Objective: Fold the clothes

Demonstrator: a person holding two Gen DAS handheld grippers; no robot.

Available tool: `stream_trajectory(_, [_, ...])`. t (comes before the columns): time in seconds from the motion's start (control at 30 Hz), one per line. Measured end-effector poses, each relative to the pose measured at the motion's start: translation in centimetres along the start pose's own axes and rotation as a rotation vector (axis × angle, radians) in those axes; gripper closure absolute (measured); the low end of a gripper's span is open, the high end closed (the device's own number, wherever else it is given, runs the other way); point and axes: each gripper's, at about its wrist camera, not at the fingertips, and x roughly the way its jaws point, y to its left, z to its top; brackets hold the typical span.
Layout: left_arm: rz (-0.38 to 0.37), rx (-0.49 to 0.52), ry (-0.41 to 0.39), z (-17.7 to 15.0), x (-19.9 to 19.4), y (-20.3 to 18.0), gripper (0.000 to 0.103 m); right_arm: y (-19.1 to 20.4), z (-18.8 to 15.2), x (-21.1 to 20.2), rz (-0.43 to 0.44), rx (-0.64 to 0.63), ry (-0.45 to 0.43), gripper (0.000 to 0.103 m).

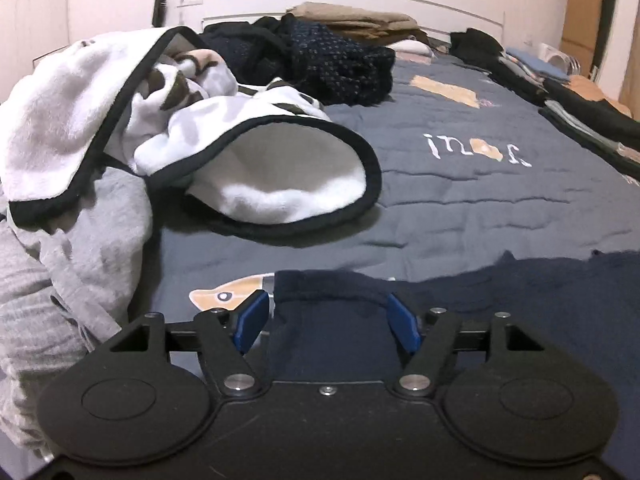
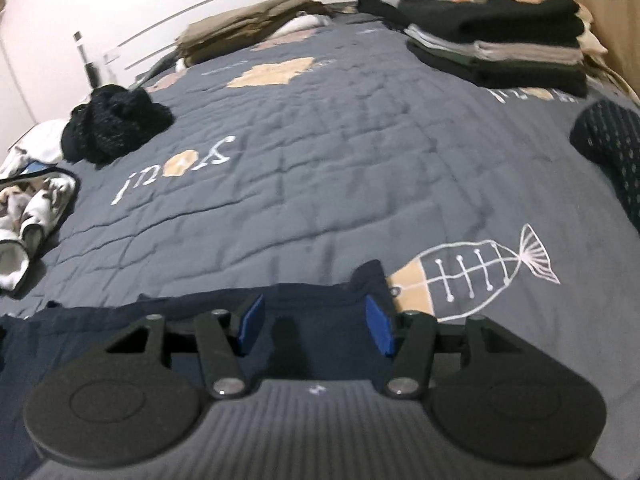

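Note:
A navy garment (image 1: pixel 520 300) lies flat on the near part of the grey-blue bedspread (image 1: pixel 460 200). My left gripper (image 1: pixel 328 300) stands over its left end. A rolled hem sits between the blue pads (image 1: pixel 252 320), draped onto the right one, and the jaws are wide apart and not pressing. In the right wrist view the same navy garment (image 2: pixel 120 320) spreads to the left. My right gripper (image 2: pixel 314 302) is over its right corner beside the fish-skeleton print (image 2: pixel 472 276). It is open, and the cloth lies loose between its pads (image 2: pixel 378 328).
A white fleece piece with black trim (image 1: pixel 260 184) and a grey garment (image 1: pixel 60 280) are heaped at left. A dark dotted garment (image 1: pixel 340 64) lies behind them. Folded stacks (image 2: pixel 500 40) line the right side, with khaki folds (image 2: pixel 248 28) by the headboard. A dotted dark cloth shape (image 2: pixel 616 152) is at the right edge.

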Motion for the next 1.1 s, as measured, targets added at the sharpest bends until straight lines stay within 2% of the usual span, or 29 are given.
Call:
stream_trajectory(0.1, [-0.003, -0.017, 0.015, -0.2, 0.5, 0.4, 0.034, -0.5, -0.4, 0.9, -0.004, 0.0, 0.01, 0.048])
stream_trajectory(0.17, [-0.027, -0.032, 0.017, -0.4, 0.7, 0.7, 0.047, -0.7, -0.8, 1.0, -0.003, 0.014, -0.016, 0.05])
stream_trajectory(0.2, [-0.056, -0.042, 0.022, -0.4, 0.7, 0.8, 0.077, -0.8, -0.8, 1.1, -0.005, 0.035, -0.028, 0.058])
stream_trajectory(0.23, [-0.069, -0.045, 0.017, -0.4, 0.7, 0.7, 0.086, -1.0, -0.8, 1.1, -0.008, 0.059, -0.028, 0.079])
stream_trajectory(0.3, [-0.072, -0.042, -0.006, -0.1, 0.4, 0.4, 0.09, -1.6, -0.6, 1.0, 0.017, 0.122, -0.038, 0.103])
stream_trajectory(0.37, [-0.072, -0.038, -0.029, 0.2, 0.0, 0.1, 0.09, -2.2, -0.3, 0.6, 0.063, 0.19, -0.066, 0.103])
stream_trajectory(0.53, [-0.086, -0.077, -0.121, 1.3, -1.6, 0.1, 0.091, -2.5, 0.3, -0.9, 0.11, 0.253, -0.148, 0.103])
stream_trajectory(0.63, [-0.081, -0.107, -0.171, 2.1, -1.9, 0.0, 0.091, -2.7, 0.7, -1.5, 0.099, 0.268, -0.21, 0.103])
stream_trajectory(0.7, [-0.064, -0.115, -0.159, 2.2, -1.1, -0.2, 0.091, -2.9, 1.0, -1.6, 0.086, 0.275, -0.243, 0.103])
stream_trajectory(0.77, [-0.039, -0.116, -0.102, 2.0, 0.4, -0.5, 0.09, -2.6, 0.8, -0.8, 0.057, 0.237, -0.228, 0.103])
stream_trajectory(0.8, [-0.02, -0.115, -0.071, 1.6, 1.1, -0.7, 0.085, -2.5, 0.5, -0.1, 0.04, 0.22, -0.212, 0.103])
stream_trajectory(0.83, [0.001, -0.109, -0.039, 1.2, 1.9, -0.7, 0.075, -2.4, 0.2, 0.6, 0.022, 0.203, -0.196, 0.103])
stream_trajectory(0.87, [0.016, -0.1, -0.019, 0.8, 2.4, -0.7, 0.072, -2.3, 0.1, 0.8, 0.012, 0.194, -0.19, 0.103])
stream_trajectory(0.93, [0.033, -0.093, -0.013, 0.5, 2.6, -0.5, 0.058, -2.2, 0.1, 1.1, -0.007, 0.177, -0.178, 0.101])
stream_trajectory(1.0, [0.041, -0.117, -0.047, 0.9, 1.7, 0.0, 0.055, -2.1, 0.0, 1.4, -0.027, 0.159, -0.166, 0.099])
stream_trajectory(1.07, [0.019, -0.156, -0.079, 1.4, 0.4, 0.3, 0.052, -1.8, 0.7, 0.0, -0.047, 0.149, -0.218, 0.098])
stream_trajectory(1.1, [0.006, -0.176, -0.094, 1.7, -0.2, 0.4, 0.051, -1.6, 1.1, -0.6, -0.023, 0.16, -0.219, 0.096])
